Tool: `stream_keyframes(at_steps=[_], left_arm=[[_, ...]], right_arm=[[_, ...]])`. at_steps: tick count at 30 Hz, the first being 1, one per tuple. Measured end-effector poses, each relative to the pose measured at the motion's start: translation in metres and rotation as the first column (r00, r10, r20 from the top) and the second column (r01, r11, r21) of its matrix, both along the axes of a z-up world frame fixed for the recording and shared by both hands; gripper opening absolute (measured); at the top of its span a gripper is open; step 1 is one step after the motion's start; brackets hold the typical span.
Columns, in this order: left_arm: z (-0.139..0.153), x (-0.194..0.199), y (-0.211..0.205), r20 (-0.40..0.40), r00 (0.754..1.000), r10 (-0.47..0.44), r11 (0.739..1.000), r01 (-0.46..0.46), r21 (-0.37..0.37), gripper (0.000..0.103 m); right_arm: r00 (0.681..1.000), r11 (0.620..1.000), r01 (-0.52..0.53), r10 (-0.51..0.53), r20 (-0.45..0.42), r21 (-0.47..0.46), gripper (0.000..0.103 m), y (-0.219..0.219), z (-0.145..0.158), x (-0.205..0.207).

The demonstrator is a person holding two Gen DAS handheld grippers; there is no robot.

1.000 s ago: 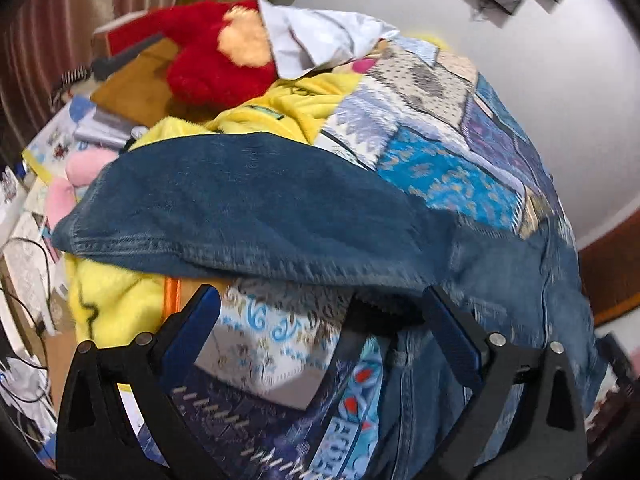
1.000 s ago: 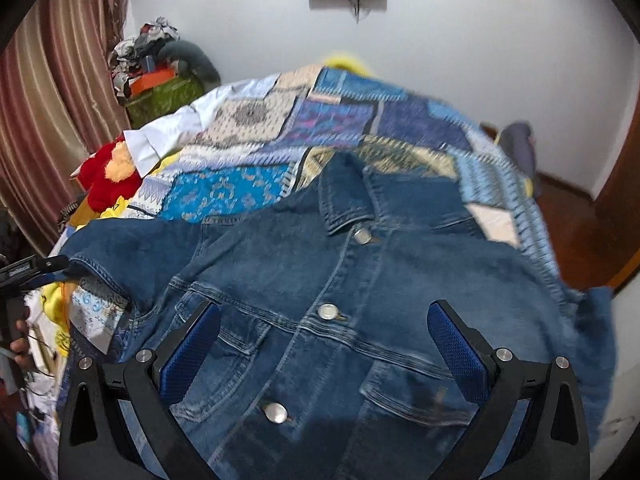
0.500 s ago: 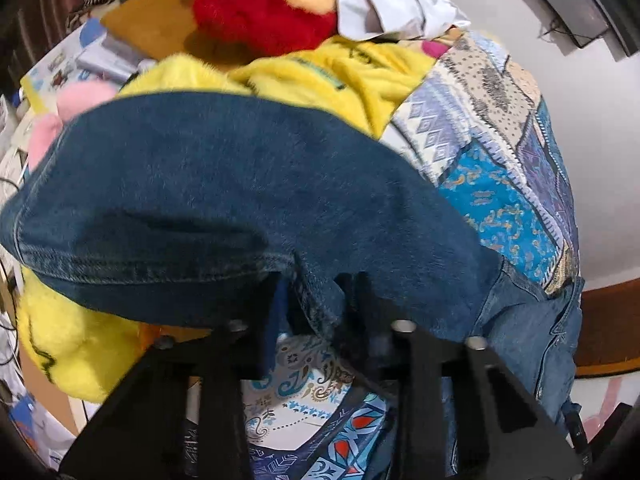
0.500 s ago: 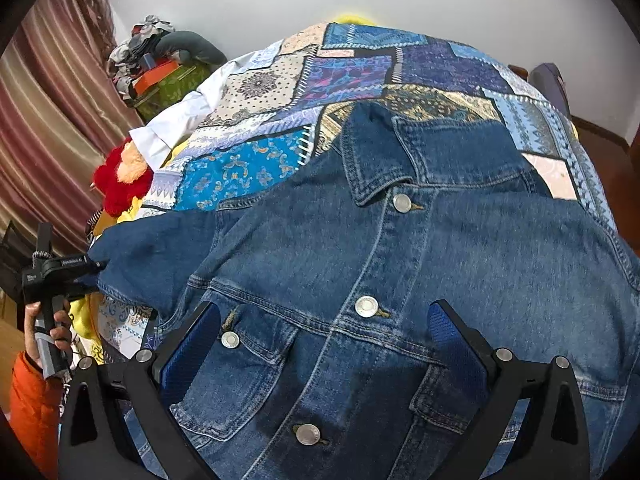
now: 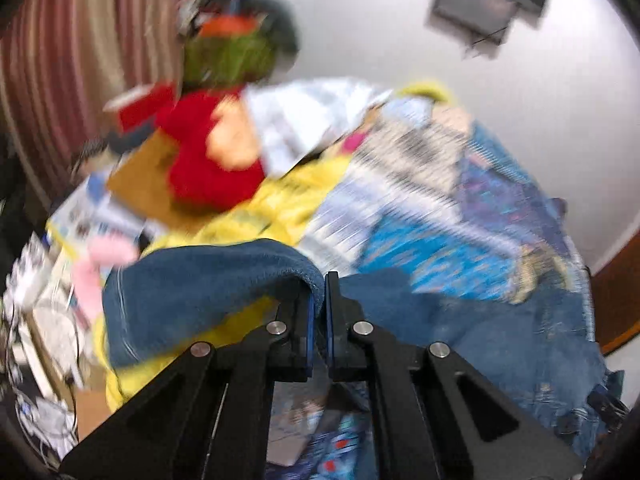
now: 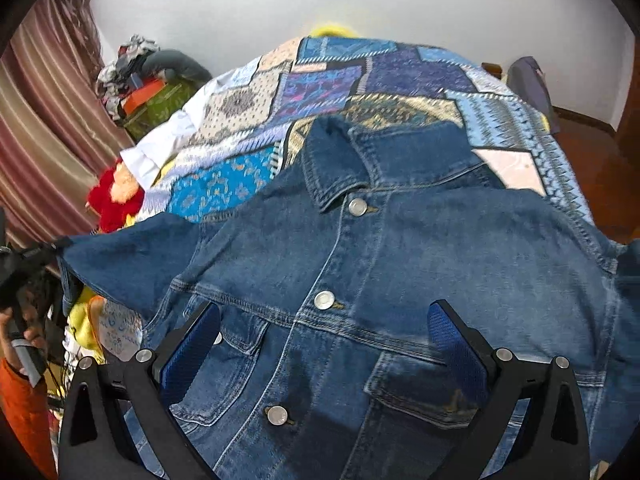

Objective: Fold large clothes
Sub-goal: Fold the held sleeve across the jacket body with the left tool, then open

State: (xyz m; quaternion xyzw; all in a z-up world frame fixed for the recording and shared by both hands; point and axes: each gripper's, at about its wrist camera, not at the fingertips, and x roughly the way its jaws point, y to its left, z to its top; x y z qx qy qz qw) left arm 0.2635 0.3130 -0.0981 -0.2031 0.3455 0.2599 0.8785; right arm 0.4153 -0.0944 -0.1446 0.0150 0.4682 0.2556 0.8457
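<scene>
1. The left gripper (image 5: 318,300) has its fingers pinched together on the sleeve (image 5: 192,280) of a denim jacket (image 6: 380,280); the cloth is clamped between the blue pads.
2. From those fingers the sleeve drapes away to the left, its cuff hanging over a yellow blanket (image 5: 288,200).
3. The right gripper (image 6: 328,332) hovers over the jacket front with its fingers spread wide and nothing between them.
4. The jacket lies buttoned, face up on a patchwork quilt (image 6: 320,80), collar beyond the right fingers, a chest pocket under each.
5. Far left of the right fingers, a hand (image 6: 28,320) holds the other gripper at the sleeve end.
6. A red plush toy (image 5: 204,160) sits well beyond the left fingers.
</scene>
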Motion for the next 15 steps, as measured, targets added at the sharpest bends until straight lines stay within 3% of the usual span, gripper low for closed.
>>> stream_keyframes(at_steps=[2,4,6,8,11,15], left_arm=[[0.016,0.009,-0.026,0.022,0.998,-0.054,0.996,0.052,0.072,0.003],[0.023,0.028,-0.065,0.010,0.989,-0.149,0.976,0.146,0.161,0.003],[0.014,0.044,-0.100,-0.023,0.965,-0.260,0.952,0.260,0.163,0.003],[-0.006,0.057,-0.121,-0.068,0.944,-0.322,0.937,0.328,0.118,0.003],[-0.058,0.076,-0.145,-0.151,0.897,-0.416,0.909,0.415,-0.041,0.003],[-0.109,0.080,-0.167,-0.218,0.846,-0.487,0.871,0.455,-0.185,0.004]], right_arm=[[1.000,1.000,0.014,-0.014,0.011,0.014,0.103,-0.008,0.007,-0.001],[0.999,0.999,0.026,-0.027,0.022,0.026,0.103,-0.016,0.014,-0.002],[0.999,0.998,0.041,-0.042,0.034,0.037,0.103,-0.027,0.022,-0.005],[0.998,0.998,0.052,-0.053,0.041,0.041,0.103,-0.037,0.026,-0.008],[0.997,0.997,0.067,-0.069,0.047,0.040,0.103,-0.051,0.030,-0.013],[0.995,0.996,0.083,-0.084,0.059,0.023,0.103,-0.070,0.033,-0.020]])
